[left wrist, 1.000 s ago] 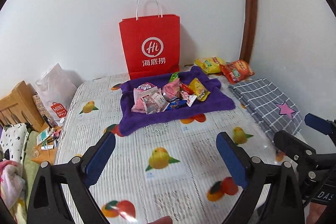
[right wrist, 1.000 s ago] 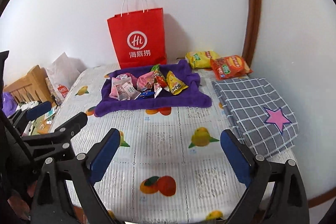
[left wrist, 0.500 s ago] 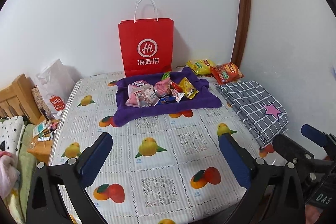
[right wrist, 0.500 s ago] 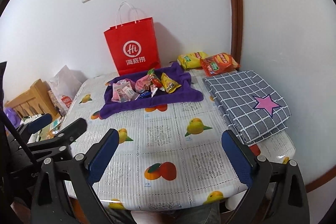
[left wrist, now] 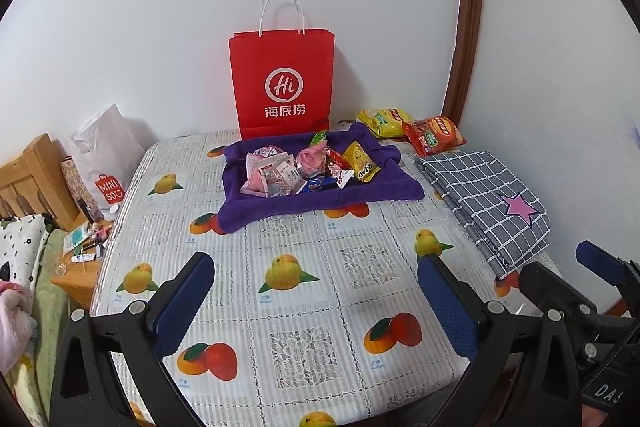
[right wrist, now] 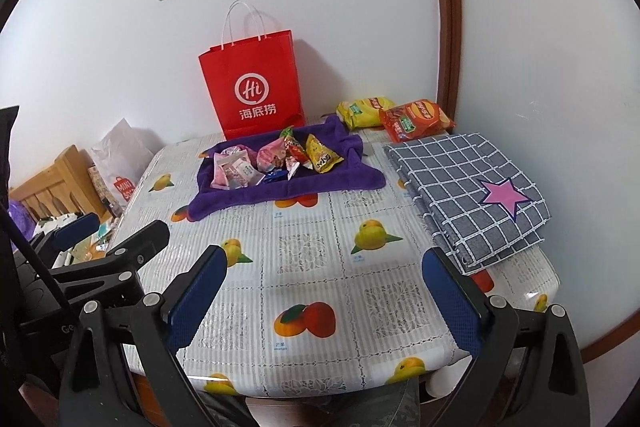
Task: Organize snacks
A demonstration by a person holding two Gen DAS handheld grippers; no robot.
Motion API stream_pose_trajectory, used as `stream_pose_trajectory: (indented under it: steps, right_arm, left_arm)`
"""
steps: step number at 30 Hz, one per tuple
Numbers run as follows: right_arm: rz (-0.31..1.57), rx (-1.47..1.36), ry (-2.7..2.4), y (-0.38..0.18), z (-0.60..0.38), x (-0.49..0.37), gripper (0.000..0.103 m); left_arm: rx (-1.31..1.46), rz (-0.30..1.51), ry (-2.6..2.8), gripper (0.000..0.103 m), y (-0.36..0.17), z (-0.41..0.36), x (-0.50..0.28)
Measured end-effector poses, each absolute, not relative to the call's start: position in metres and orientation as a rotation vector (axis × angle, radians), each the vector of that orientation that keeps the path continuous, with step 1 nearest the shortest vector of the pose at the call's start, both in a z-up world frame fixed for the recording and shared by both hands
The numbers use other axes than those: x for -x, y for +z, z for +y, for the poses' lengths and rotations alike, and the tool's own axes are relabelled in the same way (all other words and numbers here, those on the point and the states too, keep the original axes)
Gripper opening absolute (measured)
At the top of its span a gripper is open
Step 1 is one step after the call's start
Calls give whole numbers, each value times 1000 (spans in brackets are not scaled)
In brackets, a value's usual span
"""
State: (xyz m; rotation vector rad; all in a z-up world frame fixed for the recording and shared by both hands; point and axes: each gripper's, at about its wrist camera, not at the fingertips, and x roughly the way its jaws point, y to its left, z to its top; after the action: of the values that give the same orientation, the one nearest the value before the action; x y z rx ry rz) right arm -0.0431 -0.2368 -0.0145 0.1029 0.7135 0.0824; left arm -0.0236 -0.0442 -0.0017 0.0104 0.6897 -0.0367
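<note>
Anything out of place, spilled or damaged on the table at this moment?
Nothing is spilled or damaged. The small snack packets lie jumbled on the purple towel, while two chip bags sit apart by the wall. Both the left tool and right tool are open and empty.

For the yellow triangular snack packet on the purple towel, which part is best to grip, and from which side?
Probably its raised upper tip: the yellow triangular snack packet stands propped on the purple towel, with its right side free. Come from above-right with the right gripper.
</note>
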Motion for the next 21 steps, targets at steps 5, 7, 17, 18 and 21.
stream_pose_trajectory:
  steps: [5,7,17,18,21]
  right_arm:
    - [708,-95,95,-14,-232,46,97]
    - [707,-89,97,-13,-230,46,97]
    - [703,-94,92,-13,-230,49,97]
    - [702,-96,92,-13,-230,49,97]
    - [701,-98,93,-12,-231,49,97]
  left_arm:
    - [-6,694,-36,103,-4,-42,23]
    - [-6,695,-33,103,-5,-42,25]
    - [-1,689,-40,103,-5,-43,28]
    - [-1,690,-40,103,-5,-42,27]
    - [0,689,-42,103,-3,-44,27]
